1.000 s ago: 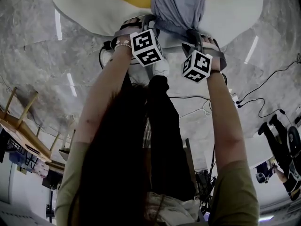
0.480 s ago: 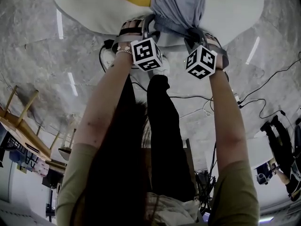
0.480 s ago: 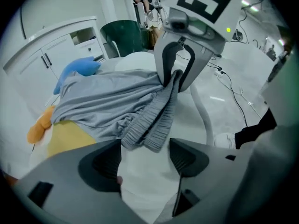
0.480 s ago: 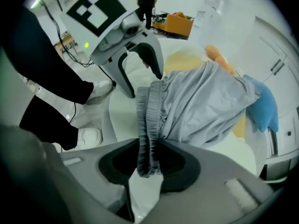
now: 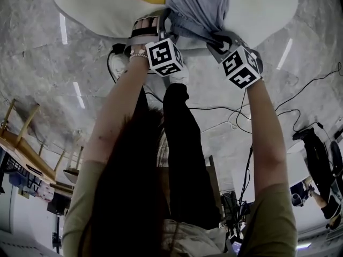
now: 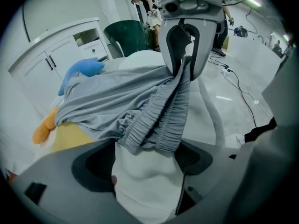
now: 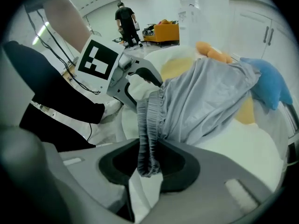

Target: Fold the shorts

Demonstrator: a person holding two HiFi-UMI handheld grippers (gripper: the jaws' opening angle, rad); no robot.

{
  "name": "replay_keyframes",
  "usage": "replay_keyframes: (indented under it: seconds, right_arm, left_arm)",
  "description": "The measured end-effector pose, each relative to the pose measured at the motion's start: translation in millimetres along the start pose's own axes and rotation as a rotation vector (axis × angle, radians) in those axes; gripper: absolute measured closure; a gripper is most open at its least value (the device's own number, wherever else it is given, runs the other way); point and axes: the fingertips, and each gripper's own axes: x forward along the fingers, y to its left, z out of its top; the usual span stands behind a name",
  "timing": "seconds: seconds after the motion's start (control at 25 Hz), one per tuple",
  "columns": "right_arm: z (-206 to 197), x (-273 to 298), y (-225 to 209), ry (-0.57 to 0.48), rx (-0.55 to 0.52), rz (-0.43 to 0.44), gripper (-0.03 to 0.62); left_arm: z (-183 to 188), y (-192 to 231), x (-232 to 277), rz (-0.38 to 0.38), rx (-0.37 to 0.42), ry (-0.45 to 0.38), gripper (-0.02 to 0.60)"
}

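my left gripper [image 6: 144,161] is opening wide, the waistband [image 6: 156,125] of the grey shorts [image 6: 117,94] slack between its jaws at the white table [image 5: 96,9] edge; my right gripper [image 7: 149,164] is closing, pinching that waistband, so i'd hold it firm while regripping left

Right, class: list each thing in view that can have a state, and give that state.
shorts: unfolded, waistband bunched up
left gripper: jaws opening, waistband lying loose between them
right gripper: jaws closing, pinching the waistband
cabinet doors: shut
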Motion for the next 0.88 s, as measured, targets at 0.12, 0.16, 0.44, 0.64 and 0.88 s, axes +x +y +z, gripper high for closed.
replay_keyframes:
  seconds: [0.12,0.16,0.44,0.64,0.88]
  right_arm:
    - [1.4,-4.2,1.4,-0.001,-0.010,0.043,0.484]
    - [2.7,-5.8,2.5,-0.005,-0.011,0.059,0.484]
    - [11.5,-16.5,15.8,-0.030,-0.073,0.121,0.484]
    - [7.6,-15.3,19.3,-0.009,-0.061,0.128,0.484]
    - [-2.0,-25.1,65.7,0.066,-0.098,0.262,0.484]
  left_arm:
    - [6.8,5.0,-5.7,0.076,0.017,-0.039,0.201]
    - [9.1,6.2,-8.1,0.095,0.022,-0.055,0.201]
    - [24.3,4.4,-19.8,0.072,0.129,-0.131,0.423]
    - [17.5,-3.2,-26.9,-0.068,0.089,-0.082,0.451]
    - [-0.3,-49.3,-73.2,-0.234,0.128,-0.028,0.454]
